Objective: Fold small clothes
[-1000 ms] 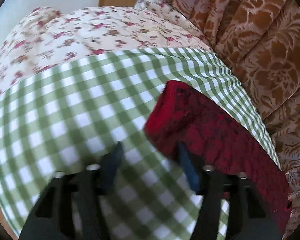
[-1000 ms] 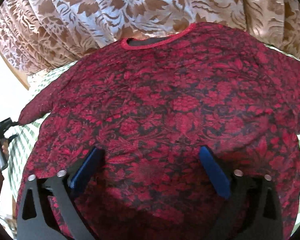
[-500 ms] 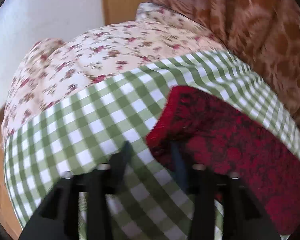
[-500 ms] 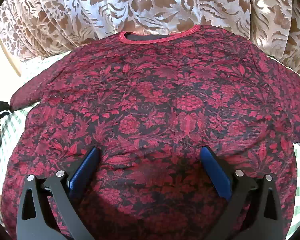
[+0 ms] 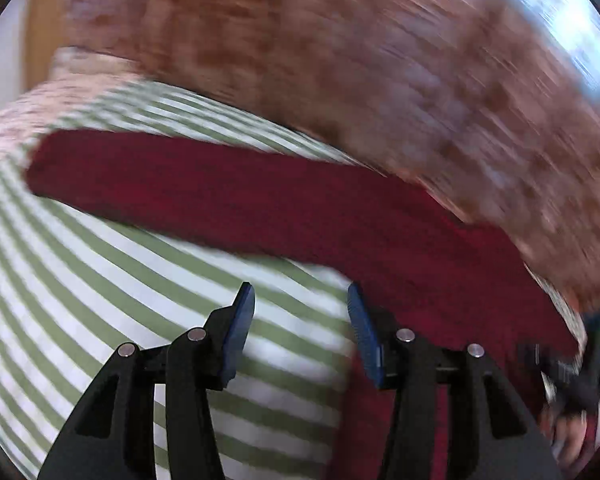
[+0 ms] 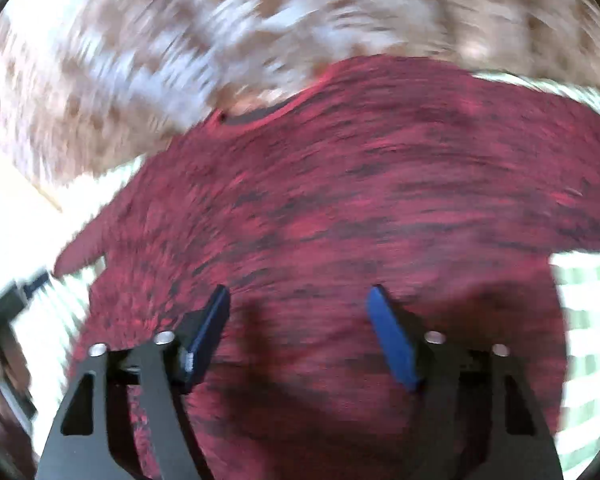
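Observation:
A red top with a dark floral print (image 6: pixel 360 216) lies spread flat on a green-and-white checked cloth (image 5: pixel 100 280), its neckline (image 6: pixel 256 114) at the far side. In the left wrist view its sleeve (image 5: pixel 220 196) stretches across toward the left. My left gripper (image 5: pixel 300 312) is open and empty, over the cloth at the top's lower left edge. My right gripper (image 6: pixel 298 320) is open and empty, just above the lower middle of the top. Both views are motion-blurred.
A brown floral curtain (image 5: pixel 380 80) hangs close behind the surface and also shows in the right wrist view (image 6: pixel 220 20). A pink floral cloth (image 5: pixel 16 128) lies at the far left. The other gripper and hand show at the frame edges (image 5: pixel 572 380) (image 6: pixel 8 308).
The left gripper has swung right, bringing the whole sleeve and the curtain into view. The right gripper has turned and shifted over the top, and its fingers have narrowed somewhat. Both stay empty.

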The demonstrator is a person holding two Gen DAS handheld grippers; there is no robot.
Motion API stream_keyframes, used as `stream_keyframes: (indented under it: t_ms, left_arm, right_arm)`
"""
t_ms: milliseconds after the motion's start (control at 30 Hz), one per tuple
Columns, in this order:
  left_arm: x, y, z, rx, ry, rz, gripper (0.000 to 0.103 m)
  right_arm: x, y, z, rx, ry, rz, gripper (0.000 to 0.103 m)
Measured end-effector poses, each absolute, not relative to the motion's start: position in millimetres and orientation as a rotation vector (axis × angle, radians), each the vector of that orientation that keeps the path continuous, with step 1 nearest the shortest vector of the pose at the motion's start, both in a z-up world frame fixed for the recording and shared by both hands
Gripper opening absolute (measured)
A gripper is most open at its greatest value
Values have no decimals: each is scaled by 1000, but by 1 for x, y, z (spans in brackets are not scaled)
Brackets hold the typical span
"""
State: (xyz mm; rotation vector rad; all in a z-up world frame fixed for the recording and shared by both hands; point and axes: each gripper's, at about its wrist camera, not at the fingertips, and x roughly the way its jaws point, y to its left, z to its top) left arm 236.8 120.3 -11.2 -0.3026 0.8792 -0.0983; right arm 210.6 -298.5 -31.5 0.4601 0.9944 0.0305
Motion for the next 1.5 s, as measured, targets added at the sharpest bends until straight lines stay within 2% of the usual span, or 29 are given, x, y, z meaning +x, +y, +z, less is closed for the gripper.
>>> stream_keyframes:
  t_ms: [167, 367, 567, 600, 633, 700, 733, 1000, 1300, 1367, 1500]
  left_arm:
    - [205, 38, -15, -225, 929, -234, 47]
    - [188, -8, -26, -156, 999, -257, 47]
    - [190, -8, -35, -142, 1022, -198, 48]
    - [191, -8, -37, -134, 1026, -190, 48]
    - [191, -8, -40, -128, 1029, -185, 48]
    - [194, -7, -43, -114, 1035, -176, 48]
    - [194, -6, -44, -112, 1036, -172, 49]
    - [193, 0, -47, -128, 1037, -179, 49]
    - [194, 9, -32, -198, 1044, -246, 52]
    - [196, 14, -27, -220, 1029, -264, 61]
    - [203, 27, -16, -270, 1008, -287, 66]
  right_arm:
    - [155, -449, -9, 707, 827, -266, 69]
    - [94, -604, -31, 979, 722, -541, 68]
    - [110, -653, -47, 1089, 681, -542, 55]
    - [116, -658, -49, 1089, 684, -542, 49]
    - [120, -662, -50, 1074, 696, -549, 38]
    - [128, -666, -51, 1004, 759, -595, 16]
    - [128, -671, -51, 965, 776, -604, 12]
    - [137, -668, -41, 783, 841, -719, 11]
    - [177, -577, 50, 576, 727, -478, 11]
    - [192, -547, 63, 528, 724, -404, 11]
    - [236, -460, 78, 447, 744, -205, 11]
